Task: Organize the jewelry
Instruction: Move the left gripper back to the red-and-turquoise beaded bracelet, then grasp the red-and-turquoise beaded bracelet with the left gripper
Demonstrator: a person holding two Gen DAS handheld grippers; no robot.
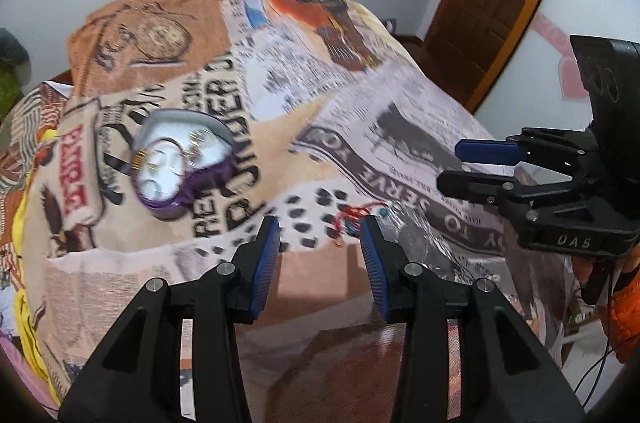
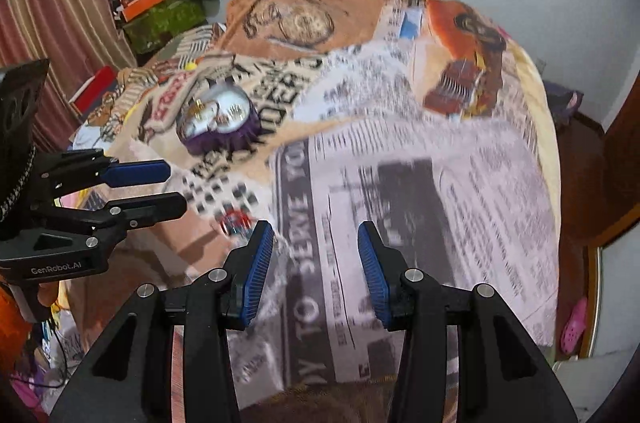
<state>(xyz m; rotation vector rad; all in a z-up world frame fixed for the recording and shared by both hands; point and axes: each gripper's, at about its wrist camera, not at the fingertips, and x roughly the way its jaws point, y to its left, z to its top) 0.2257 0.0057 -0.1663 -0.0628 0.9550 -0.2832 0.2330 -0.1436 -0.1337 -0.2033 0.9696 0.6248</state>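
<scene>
Both our claws hang released above the newspaper-print bedspread (image 1: 400,127).

We see our left gripper (image 1: 320,235) with jaws spread and nothing between them; our right gripper (image 2: 316,243) is likewise released and bare. The purple jewelry box (image 1: 180,159) lies open farther up the spread, and a small red bracelet (image 1: 352,217) rests just ahead of our left fingertips.

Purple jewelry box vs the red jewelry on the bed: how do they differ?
The purple jewelry box is a rigid, open container showing a white lining; the red jewelry is a loose, thin tangle lying flat. The box sits farther up the bedspread; the red piece lies just ahead of the left gripper. Both rest on the bedspread, ungripped.
</scene>
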